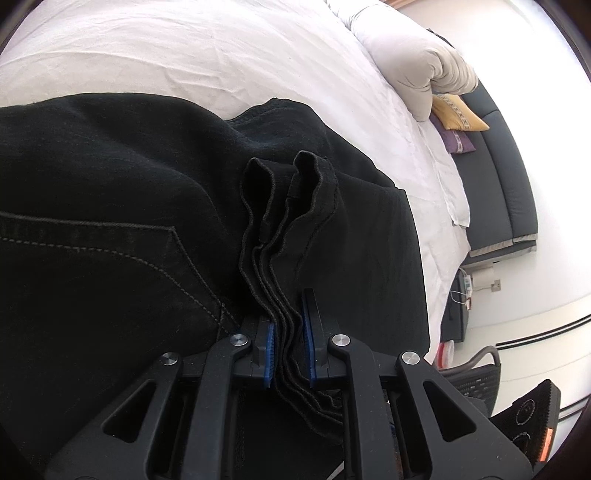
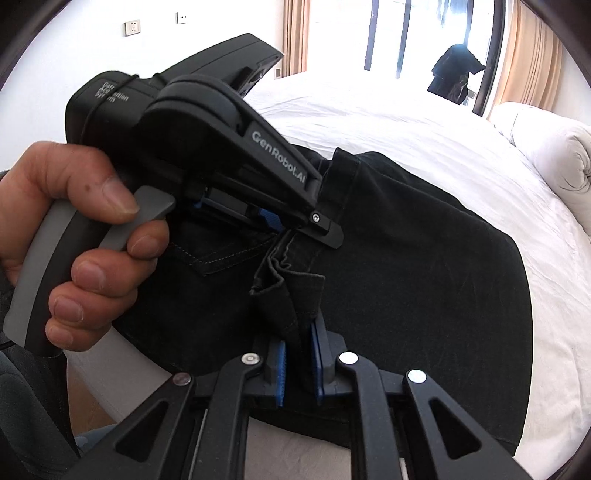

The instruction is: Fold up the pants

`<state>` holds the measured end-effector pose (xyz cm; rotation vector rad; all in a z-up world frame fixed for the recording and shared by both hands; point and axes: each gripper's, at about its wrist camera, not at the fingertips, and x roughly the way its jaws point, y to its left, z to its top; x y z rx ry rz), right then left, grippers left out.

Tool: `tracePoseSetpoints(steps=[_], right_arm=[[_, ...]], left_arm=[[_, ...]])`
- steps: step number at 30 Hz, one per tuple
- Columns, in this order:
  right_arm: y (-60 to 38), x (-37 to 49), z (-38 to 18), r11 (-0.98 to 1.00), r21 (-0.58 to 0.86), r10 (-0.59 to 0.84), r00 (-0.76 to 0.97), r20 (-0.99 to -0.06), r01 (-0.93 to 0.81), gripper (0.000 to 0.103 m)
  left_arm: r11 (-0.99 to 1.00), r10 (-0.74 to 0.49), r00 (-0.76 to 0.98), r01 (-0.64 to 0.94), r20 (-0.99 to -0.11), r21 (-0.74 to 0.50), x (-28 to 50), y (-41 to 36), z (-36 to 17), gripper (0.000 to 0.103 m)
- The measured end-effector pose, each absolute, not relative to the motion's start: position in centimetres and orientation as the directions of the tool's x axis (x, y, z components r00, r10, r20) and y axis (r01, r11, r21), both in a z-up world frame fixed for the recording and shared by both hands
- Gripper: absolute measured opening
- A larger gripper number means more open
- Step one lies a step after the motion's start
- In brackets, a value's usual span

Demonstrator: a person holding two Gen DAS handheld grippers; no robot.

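Black pants lie folded on a white bed, a back pocket with grey stitching facing up. My left gripper is shut on several stacked hem layers of the pants. My right gripper is shut on a bunched edge of the same pants. In the right wrist view the left gripper, held by a bare hand, pinches the hem just beyond the right one, so the two grips sit close together over the folded cloth.
The white bedsheet spreads beyond the pants, with a rolled white duvet at its far side. A dark sofa with a yellow cushion stands beyond the bed. Curtains and a window are behind the bed.
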<state>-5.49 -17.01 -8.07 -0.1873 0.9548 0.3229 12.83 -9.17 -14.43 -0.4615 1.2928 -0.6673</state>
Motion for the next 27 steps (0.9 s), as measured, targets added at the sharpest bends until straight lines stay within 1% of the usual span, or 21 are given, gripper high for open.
tracePoseSetpoints(steps=[8,14,16,17,19,20,21,24,27], right_arm=[[-16.2,-5.5,-8.7,0.93,-0.044,0.166,0.523,-0.836,-0.365,0.014],[-16.5,-4.9,-9.3,0.932,-0.046,0.159,0.521,-0.839,-0.359,0.014],[-16.5,-4.9,-9.4,0.932,-0.043,0.159,0.516,-0.842,-0.359,0.017],[-16.7,-4.8,-9.3,0.932,-0.021,0.176,0.502,-0.846,-0.362,0.02],[-17.6,-5.0,-8.7,0.918,0.09,0.277,0.463,-0.842,-0.385,0.039],[-18.1,-5.3,-8.2,0.906,0.138,0.325,0.448,-0.833,-0.399,0.042],[-18.7,-5.6,-7.8,0.893,0.18,0.365,0.429,-0.826,-0.412,0.045],[-22.1,-6.4,-5.9,0.85,0.316,0.486,0.395,-0.78,-0.422,0.045],[-28.3,-5.7,-4.2,0.824,0.439,0.562,0.426,-0.709,-0.357,0.045]], left_arm=[[0.735,-0.677,0.136,0.179,-0.723,-0.654,12.9,-11.6,-14.4,0.011],[0.732,-0.68,0.136,0.185,-0.721,-0.655,13.2,-11.3,-14.6,0.011],[0.729,-0.683,0.129,0.182,-0.719,-0.659,13.2,-11.2,-14.7,0.011],[0.726,-0.686,0.121,0.182,-0.718,-0.663,13.3,-10.8,-14.8,0.011],[0.723,-0.689,0.112,0.183,-0.716,-0.666,13.5,-9.6,-14.8,0.011],[0.725,-0.686,0.111,0.186,-0.719,-0.663,13.5,-9.4,-14.7,0.012],[0.727,-0.683,0.11,0.189,-0.722,-0.66,13.4,-9.2,-14.6,0.012],[0.762,-0.644,0.122,0.197,-0.756,-0.617,12.9,-8.3,-13.8,0.012],[0.836,-0.541,0.177,0.217,-0.822,-0.504,12.3,-7.4,-12.1,0.012]])
